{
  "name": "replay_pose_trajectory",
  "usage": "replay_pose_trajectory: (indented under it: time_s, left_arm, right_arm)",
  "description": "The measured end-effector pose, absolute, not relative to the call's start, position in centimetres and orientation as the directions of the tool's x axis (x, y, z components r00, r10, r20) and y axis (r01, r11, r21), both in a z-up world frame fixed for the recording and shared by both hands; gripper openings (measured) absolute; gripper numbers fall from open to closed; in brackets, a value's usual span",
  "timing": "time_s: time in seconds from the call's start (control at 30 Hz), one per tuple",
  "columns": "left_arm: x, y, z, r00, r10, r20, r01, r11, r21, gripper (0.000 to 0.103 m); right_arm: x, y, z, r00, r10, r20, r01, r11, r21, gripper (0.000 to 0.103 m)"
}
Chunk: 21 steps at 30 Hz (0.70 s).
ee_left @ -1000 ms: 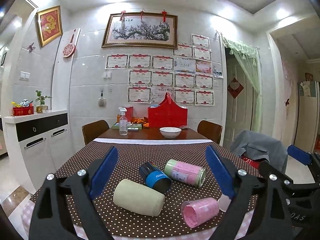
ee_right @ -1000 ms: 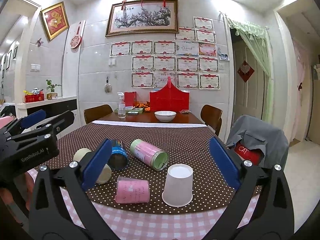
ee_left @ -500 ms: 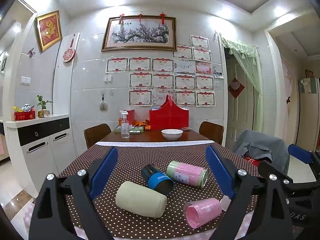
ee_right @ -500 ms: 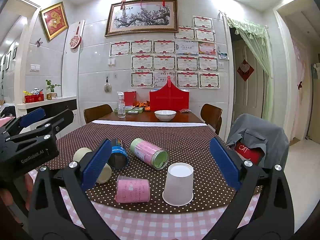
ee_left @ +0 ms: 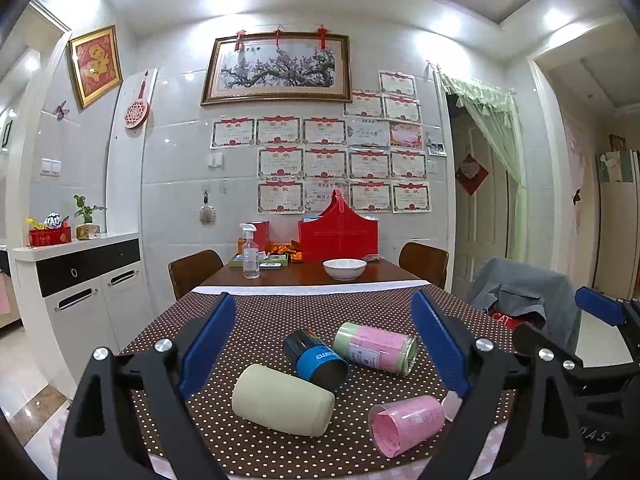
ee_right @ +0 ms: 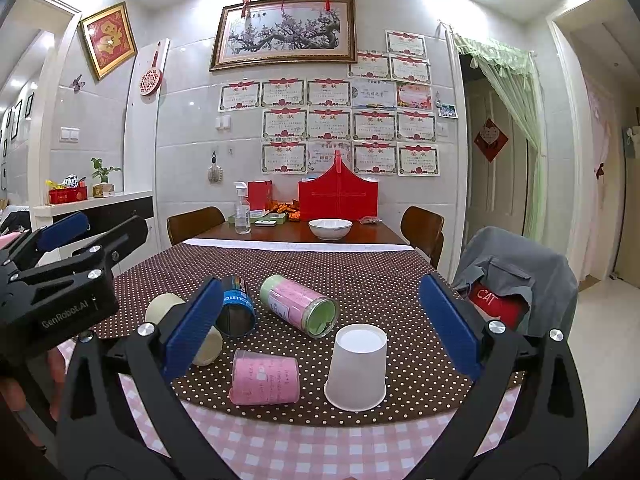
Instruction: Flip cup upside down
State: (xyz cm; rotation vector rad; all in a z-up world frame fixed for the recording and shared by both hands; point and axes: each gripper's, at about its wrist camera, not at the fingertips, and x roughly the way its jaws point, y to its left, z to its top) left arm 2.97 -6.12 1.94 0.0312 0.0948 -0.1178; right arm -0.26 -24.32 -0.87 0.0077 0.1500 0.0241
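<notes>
A white paper cup (ee_right: 357,366) stands upside down on the dotted brown cloth near the table's front edge. A pink cup (ee_right: 265,377) (ee_left: 407,424) lies on its side to its left. A cream cup (ee_left: 283,400) (ee_right: 162,307), a blue-banded dark cup (ee_left: 318,359) (ee_right: 237,307) and a pink-and-green cup (ee_left: 376,348) (ee_right: 299,305) also lie on their sides. My left gripper (ee_left: 324,344) is open and empty above the lying cups. My right gripper (ee_right: 320,326) is open and empty, above and short of the white cup.
Beyond the dotted cloth (ee_right: 360,272) the wooden table holds a white bowl (ee_right: 330,228), a spray bottle (ee_right: 241,208) and a red box (ee_right: 338,196). Chairs stand at both sides; a grey jacket hangs over the right chair (ee_right: 516,280). A cabinet (ee_left: 88,280) stands left.
Both views have tilted up slightly, so the cups sit lower in frame. The cups have not moved and both grippers stay open.
</notes>
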Motion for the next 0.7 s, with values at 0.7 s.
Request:
replay_pose_trajectory:
  time_s: [0.7]
  left_arm:
    - [2.96,-6.31,2.02,0.988,-0.118,-0.095,0.122,0.992,0.033,0.088]
  right_arm:
    - [-0.27,-24.46,-0.9,0.988,0.025,-0.152,-0.024,1.0,0.01,0.097]
